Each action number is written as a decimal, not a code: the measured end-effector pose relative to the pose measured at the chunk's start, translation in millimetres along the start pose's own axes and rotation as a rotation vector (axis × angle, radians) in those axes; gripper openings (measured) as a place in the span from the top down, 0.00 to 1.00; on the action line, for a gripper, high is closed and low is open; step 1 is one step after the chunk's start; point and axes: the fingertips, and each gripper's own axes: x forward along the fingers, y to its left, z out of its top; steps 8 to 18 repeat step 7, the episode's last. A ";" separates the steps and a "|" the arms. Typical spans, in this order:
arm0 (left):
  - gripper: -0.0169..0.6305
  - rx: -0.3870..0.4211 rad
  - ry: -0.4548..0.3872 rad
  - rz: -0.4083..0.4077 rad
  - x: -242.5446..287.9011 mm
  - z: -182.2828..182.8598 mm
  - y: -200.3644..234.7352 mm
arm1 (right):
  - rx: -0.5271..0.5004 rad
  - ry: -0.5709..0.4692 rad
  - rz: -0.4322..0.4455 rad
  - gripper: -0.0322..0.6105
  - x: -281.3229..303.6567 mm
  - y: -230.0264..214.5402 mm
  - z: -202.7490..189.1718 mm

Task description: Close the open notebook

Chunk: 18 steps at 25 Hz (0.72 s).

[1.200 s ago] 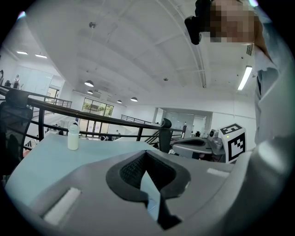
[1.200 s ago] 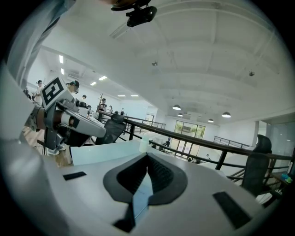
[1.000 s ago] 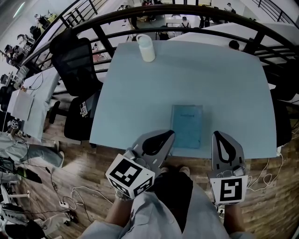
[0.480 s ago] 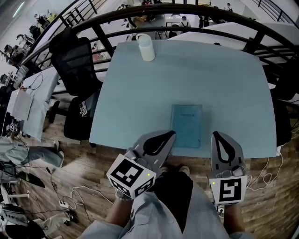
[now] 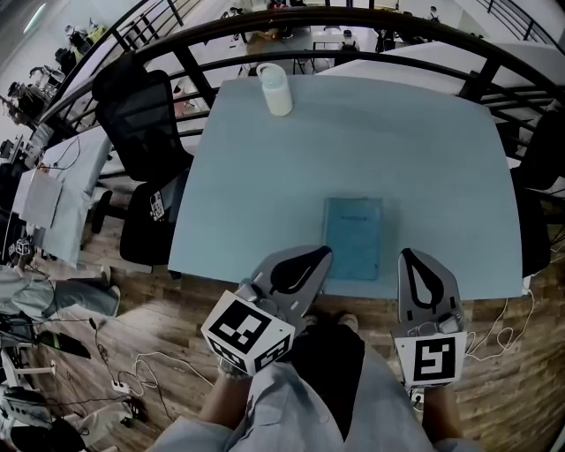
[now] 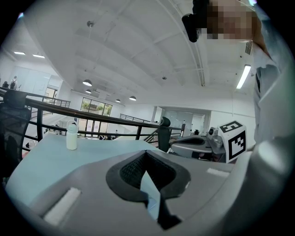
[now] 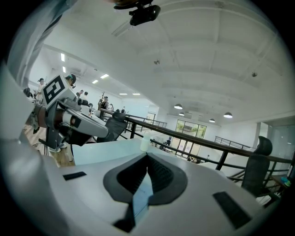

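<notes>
The notebook point(image 5: 353, 237) has a teal cover and lies flat and closed near the front edge of the pale blue table point(image 5: 265, 194). My left gripper point(image 5: 320, 256) is shut and empty, its tip over the table's edge just left of the notebook's near corner. Its jaws also meet with nothing between them in the left gripper view point(image 6: 146, 152). My right gripper point(image 5: 413, 258) is shut and empty too, a little to the right of the notebook and clear of it. The right gripper view point(image 7: 147, 156) shows its jaws pressed together. Neither gripper touches the notebook.
A white bottle point(image 5: 275, 88) stands at the table's far edge, also seen in the left gripper view point(image 6: 71, 135). A black office chair point(image 5: 141, 124) is at the table's left side. A dark railing point(image 5: 353, 22) curves behind the table. Cables lie on the wooden floor point(image 5: 132, 380).
</notes>
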 end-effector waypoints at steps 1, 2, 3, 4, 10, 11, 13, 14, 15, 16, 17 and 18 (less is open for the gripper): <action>0.97 0.001 -0.001 -0.001 -0.1 0.1 -0.2 | 0.000 0.000 0.001 0.95 -0.2 0.4 0.0; 0.97 0.002 -0.001 -0.001 -0.3 0.2 -0.5 | 0.000 0.001 0.003 0.95 -0.4 1.1 -0.3; 0.97 0.002 -0.002 -0.002 -0.4 0.2 -0.8 | -0.001 0.002 0.005 0.95 -0.7 1.7 -0.7; 0.97 0.002 -0.003 -0.002 -0.4 0.1 -1.1 | -0.003 0.002 0.007 0.95 -0.8 2.3 -1.1; 0.97 0.003 -0.004 -0.002 0.1 -0.3 -2.0 | -0.010 -0.001 0.012 0.95 -0.9 3.5 -1.6; 0.97 0.003 -0.004 -0.002 0.1 -0.3 -2.0 | -0.010 -0.001 0.012 0.95 -0.9 3.5 -1.6; 0.97 0.003 -0.004 -0.002 0.1 -0.3 -2.0 | -0.010 -0.001 0.012 0.95 -0.9 3.5 -1.6; 0.97 0.003 -0.004 -0.002 0.1 -0.3 -2.0 | -0.010 -0.001 0.012 0.95 -0.9 3.5 -1.6; 0.97 0.003 -0.004 -0.002 0.1 -0.3 -2.0 | -0.010 -0.001 0.012 0.95 -0.9 3.5 -1.6; 0.97 0.003 -0.004 -0.002 0.1 -0.3 -2.0 | -0.010 -0.001 0.012 0.95 -0.9 3.5 -1.6; 0.97 0.003 -0.004 -0.002 0.1 -0.3 -2.0 | -0.010 -0.001 0.012 0.95 -0.9 3.5 -1.6; 0.97 0.003 -0.004 -0.002 0.1 -0.3 -2.0 | -0.010 -0.001 0.012 0.95 -0.9 3.5 -1.6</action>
